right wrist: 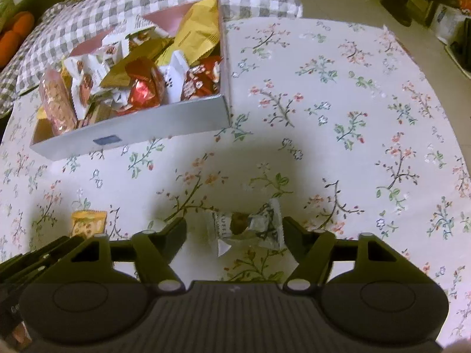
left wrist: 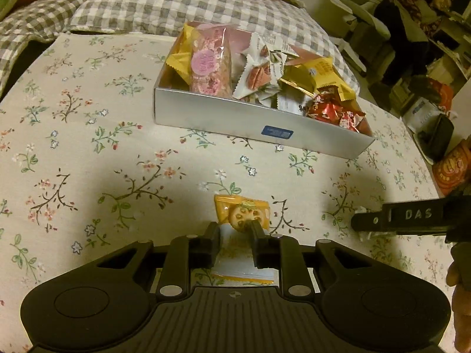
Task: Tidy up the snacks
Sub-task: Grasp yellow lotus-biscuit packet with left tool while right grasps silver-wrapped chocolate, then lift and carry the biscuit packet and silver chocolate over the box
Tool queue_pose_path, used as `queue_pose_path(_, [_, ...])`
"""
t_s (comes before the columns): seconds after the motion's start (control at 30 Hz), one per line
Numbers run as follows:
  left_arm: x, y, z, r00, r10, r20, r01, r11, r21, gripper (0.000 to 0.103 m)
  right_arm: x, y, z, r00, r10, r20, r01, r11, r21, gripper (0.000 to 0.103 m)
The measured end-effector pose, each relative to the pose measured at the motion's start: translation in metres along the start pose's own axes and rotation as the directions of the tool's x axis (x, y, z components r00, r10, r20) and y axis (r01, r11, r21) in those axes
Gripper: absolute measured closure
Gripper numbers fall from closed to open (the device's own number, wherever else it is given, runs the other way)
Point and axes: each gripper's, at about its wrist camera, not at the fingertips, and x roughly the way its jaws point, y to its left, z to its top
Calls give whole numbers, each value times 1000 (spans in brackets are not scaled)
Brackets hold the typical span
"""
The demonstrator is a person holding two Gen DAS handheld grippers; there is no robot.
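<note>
Left gripper [left wrist: 235, 229] clamps yellow snack [left wrist: 242, 212] – right gripper [right wrist: 234, 226] straddles white candy [right wrist: 250, 229]

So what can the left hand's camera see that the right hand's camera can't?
Only the left wrist view shows the left gripper with its fingers shut on the orange lotus-root snack packet, plus a person in a white chair.

Only the right wrist view shows the right gripper with its fingers open around the small white-wrapped candy.

Both show the silver cardboard box heaped with wrapped snacks, the floral tablecloth and the grey checked bedding. The orange packet also appears in the right view.
</note>
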Motion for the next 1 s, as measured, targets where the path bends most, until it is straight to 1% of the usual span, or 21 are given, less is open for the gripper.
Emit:
queue_pose_path(0.1, [1, 1, 1, 1000, -9, -9, 9, 1000, -15, 81, 1, 5, -1, 1000, -17, 6, 17, 1000, -22, 49])
queue_pose_path(0.17, [2, 3, 1, 1000, -15, -15, 14, 1000, -27, 77, 1, 9, -2, 1000, -15, 10, 15, 999, -37, 52])
queue_pose_path(0.23, [2, 4, 1, 1000, -18, -17, 17, 999, -35, 75, 0, 12, -2, 1000, -22, 19, 23, 999, -45, 61])
queue_pose_path(0.3, [3, 5, 2, 999, -30, -22, 29, 999, -38, 69, -1, 9, 1, 1000, -5, 22, 6, 999, -42, 63])
queue_pose_path(0.37, [3, 3, 1, 999, -49, -22, 48, 998, -37, 56, -4, 10, 1, 1000, 15, 25, -15, 999, -35, 65])
queue_pose_path(0.47, [3, 0, 1, 998, -61, -25, 61, 998, -23, 47, -7, 13, 3, 999, 22, 46, -20, 999, -39, 67])
queue_pose_path(0.53, [4, -5, -1, 998, -57, -25, 58, 998, 11, 44, -8, 12, 3, 998, 27, 55, -24, 999, -41, 67])
queue_pose_path(0.63, [5, -14, -4, 1000, -9, -14, 11, 996, 89, 43, -11, 14, 3, 997, 35, 67, -32, 999, -44, 67])
queue_pose_path(0.8, [9, -28, -11, 997, 72, 17, -74, 971, 229, 49, -15, 17, 3, 995, 47, 90, -43, 998, -55, 67])
queue_pose_path(0.83, [9, -30, -12, 996, 87, 24, -90, 965, 248, 53, -15, 18, 3, 994, 52, 92, -47, 997, -57, 66])
queue_pose_path(0.93, [10, -32, -12, 992, 117, 44, -125, 953, 274, 64, -16, 19, 3, 994, 55, 97, -49, 997, -65, 66])
queue_pose_path(1.0, [9, -29, -11, 992, 115, 43, -122, 957, 265, 66, -17, 18, 3, 993, 62, 100, -56, 997, -62, 66])
